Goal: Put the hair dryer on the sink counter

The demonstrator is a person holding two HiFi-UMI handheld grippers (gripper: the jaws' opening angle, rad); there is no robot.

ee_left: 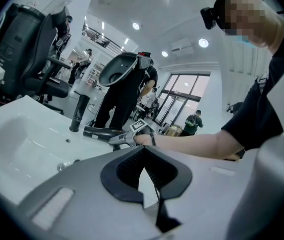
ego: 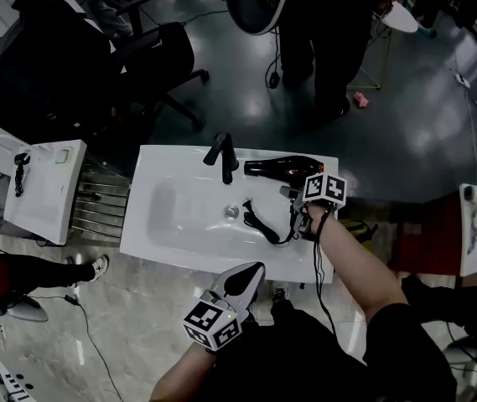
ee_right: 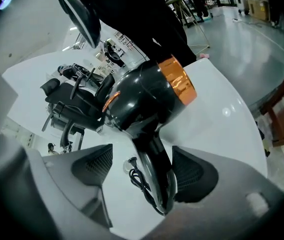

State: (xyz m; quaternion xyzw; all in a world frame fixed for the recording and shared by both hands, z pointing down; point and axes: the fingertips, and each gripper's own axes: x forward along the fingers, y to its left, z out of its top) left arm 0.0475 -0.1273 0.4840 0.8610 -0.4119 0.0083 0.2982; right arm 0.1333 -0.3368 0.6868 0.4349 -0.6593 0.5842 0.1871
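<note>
Grey glossy floor surrounds the white desk (ego: pixel 161 162) in front of you, with its sink basin sunk into the left half and a black faucet (ego: pixel 224 153) standing at the back edge. Beyond it are a black office chair (ego: pixel 142 57) and a person standing (ego: pixel 322 23) in dark clothes. The hair dryer (ego: pixel 282 167) lies on the desk at the back right, just right of the faucet, its black body and orange band (ee_right: pixel 177 82) resting on the white surface. Its cord (ego: pixel 263 224) trails in loops down towards the basin. Your right hand-held gripper (ego: pixel 293 193) is at the dryer's handle (ee_right: pixel 154 176), jaws spread wide with the handle standing between them. The left pad (ee_right: pixel 94 166) is clearly off it, while the right pad (ee_right: pixel 194 173) sits so near that you may or may not be brushing it. Your left hand-held gripper (ego: pixel 253 272) hovers at the front edge of the desk, well apart from the dryer, jaws drawn together at the tips with nothing between them.
</note>
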